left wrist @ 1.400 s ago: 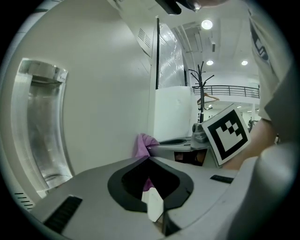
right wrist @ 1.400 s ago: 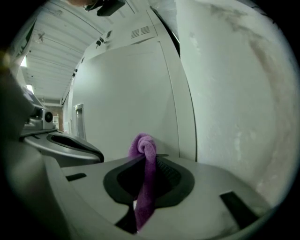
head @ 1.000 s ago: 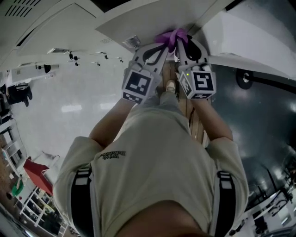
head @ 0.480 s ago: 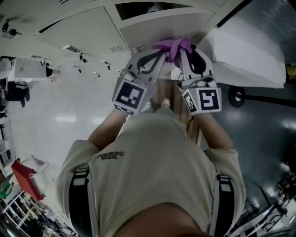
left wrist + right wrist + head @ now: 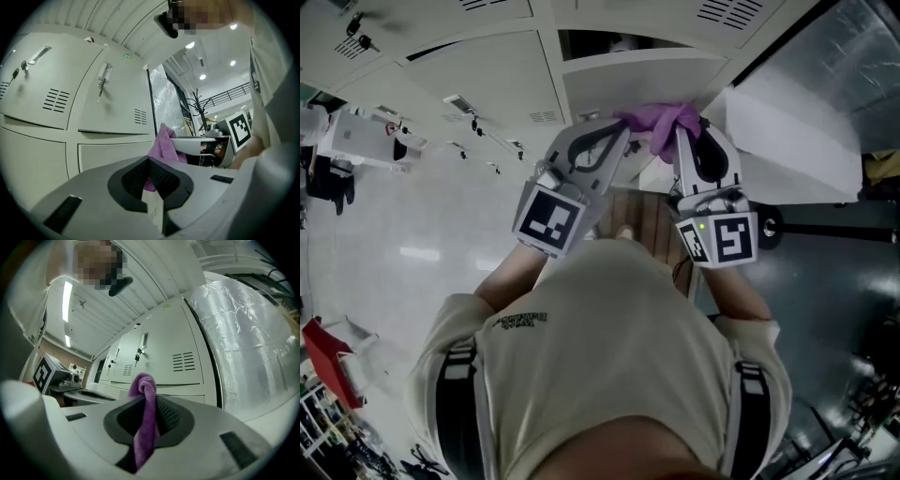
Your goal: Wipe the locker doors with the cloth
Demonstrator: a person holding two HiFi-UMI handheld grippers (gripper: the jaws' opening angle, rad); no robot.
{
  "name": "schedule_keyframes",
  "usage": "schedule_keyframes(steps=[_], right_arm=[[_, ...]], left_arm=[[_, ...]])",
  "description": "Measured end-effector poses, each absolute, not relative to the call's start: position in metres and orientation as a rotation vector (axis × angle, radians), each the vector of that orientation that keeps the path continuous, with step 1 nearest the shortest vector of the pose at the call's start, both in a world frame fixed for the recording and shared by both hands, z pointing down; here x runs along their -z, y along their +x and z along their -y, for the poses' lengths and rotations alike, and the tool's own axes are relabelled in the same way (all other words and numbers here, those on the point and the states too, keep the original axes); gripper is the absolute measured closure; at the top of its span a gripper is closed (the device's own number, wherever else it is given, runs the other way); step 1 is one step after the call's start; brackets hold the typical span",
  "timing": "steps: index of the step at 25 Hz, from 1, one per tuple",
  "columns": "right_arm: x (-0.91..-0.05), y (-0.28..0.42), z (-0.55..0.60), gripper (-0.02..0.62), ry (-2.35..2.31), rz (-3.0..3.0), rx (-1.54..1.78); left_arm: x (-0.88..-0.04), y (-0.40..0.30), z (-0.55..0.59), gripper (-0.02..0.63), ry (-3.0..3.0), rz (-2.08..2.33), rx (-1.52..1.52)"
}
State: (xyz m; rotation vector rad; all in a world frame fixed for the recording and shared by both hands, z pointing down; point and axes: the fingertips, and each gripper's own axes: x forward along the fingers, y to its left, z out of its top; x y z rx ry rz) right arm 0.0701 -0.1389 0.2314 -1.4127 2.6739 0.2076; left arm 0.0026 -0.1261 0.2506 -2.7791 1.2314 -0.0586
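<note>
Both grippers are on the purple cloth (image 5: 661, 120) right now, and I'm holding it bunched between them against the pale panel just under the open compartment (image 5: 605, 42). The left gripper (image 5: 625, 133) has its jaws pressed together on one end of the cloth (image 5: 162, 145); I can see a sliver of purple caught in the seam. The right gripper (image 5: 685, 133) pinches the other end, with the cloth (image 5: 145, 420) running up through its closed jaws and curling over in a fat loop at the top.

Against a second ago, the cloth sits lower in the head view and the two marker cubes (image 5: 547, 217) have drawn further apart. A lot more of the locker doors (image 5: 483, 80) has come into sight above them. The dark compartment wasn't showing a second ago; half a second ago only its edge was, and now I see well into it. The grip itself hasn't changed: both ends stay clamped.

From the left gripper view the locker doors (image 5: 117, 101) stand close ahead, vents and a key (image 5: 101, 85) in the lock. From the right gripper view there are more doors (image 5: 176, 357), keys (image 5: 138, 355) hanging, and clear plastic sheeting (image 5: 248, 343) just beside them on the right.
</note>
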Motion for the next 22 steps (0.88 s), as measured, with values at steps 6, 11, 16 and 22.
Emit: schedule_keyframes(steps=[6, 11, 16, 22], right_arm=[[-0.22, 0.068, 0.13, 0.551, -1.36, -2.684, -0.253], [-0.214, 0.066, 0.128, 0.551, -1.325, -2.693, -0.267], [-0.214, 0.065, 0.13, 0.551, -1.299, -2.709, -0.27], [-0.213, 0.059, 0.131, 0.551, -1.262, -2.726, -0.272]], left_arm=[[-0.241, -0.001, 0.12, 0.606, -2.758, -1.256, 0.041], [-0.238, -0.003, 0.118, 0.606, -2.743, -1.283, 0.037], [-0.238, -0.005, 0.12, 0.606, -2.731, -1.314, 0.04], [-0.238, -0.01, 0.121, 0.606, -2.716, -1.345, 0.036]])
